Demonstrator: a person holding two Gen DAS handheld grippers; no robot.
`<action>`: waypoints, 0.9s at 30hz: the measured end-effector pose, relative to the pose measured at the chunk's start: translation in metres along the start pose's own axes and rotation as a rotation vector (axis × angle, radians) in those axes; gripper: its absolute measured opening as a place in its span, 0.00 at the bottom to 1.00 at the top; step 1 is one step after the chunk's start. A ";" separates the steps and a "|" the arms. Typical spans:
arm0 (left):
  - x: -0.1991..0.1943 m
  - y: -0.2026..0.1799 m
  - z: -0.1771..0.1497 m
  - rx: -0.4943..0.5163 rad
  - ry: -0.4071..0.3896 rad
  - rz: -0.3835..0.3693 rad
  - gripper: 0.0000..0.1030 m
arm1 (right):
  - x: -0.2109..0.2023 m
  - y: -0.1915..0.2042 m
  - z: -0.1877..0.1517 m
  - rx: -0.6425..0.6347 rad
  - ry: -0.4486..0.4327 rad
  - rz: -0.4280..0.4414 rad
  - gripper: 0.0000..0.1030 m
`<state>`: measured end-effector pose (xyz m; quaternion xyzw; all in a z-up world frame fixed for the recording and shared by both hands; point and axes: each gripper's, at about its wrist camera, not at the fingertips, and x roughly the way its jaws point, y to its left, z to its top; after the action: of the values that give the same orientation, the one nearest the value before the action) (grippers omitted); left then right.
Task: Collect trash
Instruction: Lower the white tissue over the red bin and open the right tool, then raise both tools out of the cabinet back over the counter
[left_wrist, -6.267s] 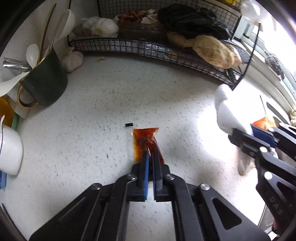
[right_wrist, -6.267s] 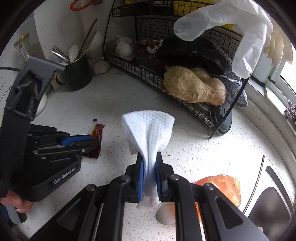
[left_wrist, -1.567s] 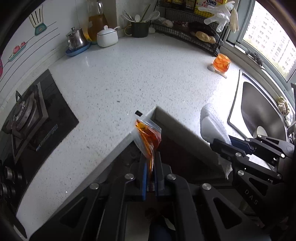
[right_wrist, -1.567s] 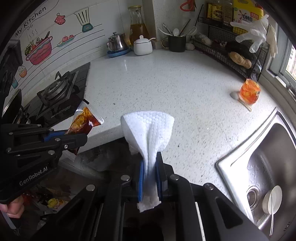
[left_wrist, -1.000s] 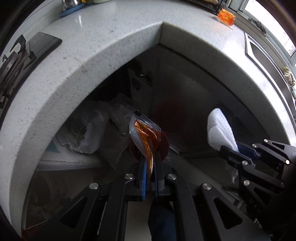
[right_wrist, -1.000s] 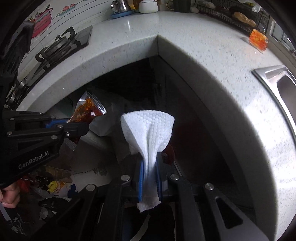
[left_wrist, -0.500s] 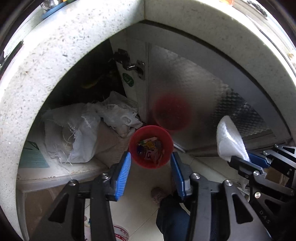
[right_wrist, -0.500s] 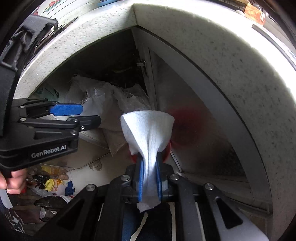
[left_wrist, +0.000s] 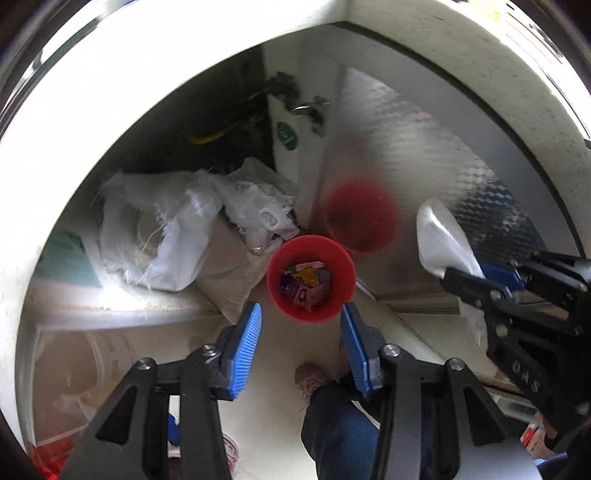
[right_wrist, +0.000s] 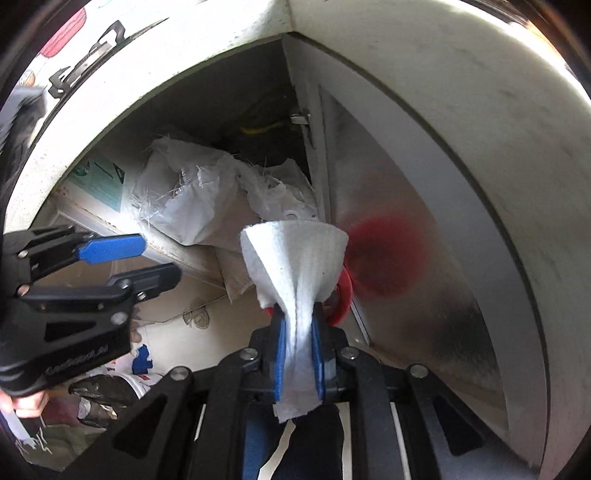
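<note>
A red trash bin stands on the floor below the counter, with several coloured wrappers inside. My left gripper is open and empty, hanging above the bin's near rim; it also shows in the right wrist view. My right gripper is shut on a white paper towel, which hides most of the bin. In the left wrist view the right gripper holds the towel to the right of the bin.
White woven sacks fill the open cabinet left of the bin. A shiny metal cabinet door stands behind it, reflecting red. The stone counter edge arches overhead. The person's leg and slipper are on the floor below.
Over the last second my left gripper opened and the sauce packet dropped out of it into the bin. Both grippers moved lower and closer to the bin. The right still holds the towel.
</note>
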<state>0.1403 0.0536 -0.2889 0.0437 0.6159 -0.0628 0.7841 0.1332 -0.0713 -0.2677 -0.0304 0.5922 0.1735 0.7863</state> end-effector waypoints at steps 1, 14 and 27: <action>0.000 0.003 -0.002 -0.014 -0.001 0.010 0.52 | 0.003 0.000 0.001 -0.012 0.007 0.003 0.11; 0.023 0.042 -0.027 -0.165 -0.025 0.084 0.82 | 0.050 0.021 0.024 -0.221 0.002 0.018 0.21; 0.020 0.061 -0.039 -0.193 -0.040 0.092 0.83 | 0.055 0.034 0.027 -0.227 -0.006 0.000 0.83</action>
<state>0.1166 0.1190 -0.3179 -0.0048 0.6008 0.0321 0.7987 0.1610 -0.0194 -0.3057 -0.1189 0.5665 0.2394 0.7795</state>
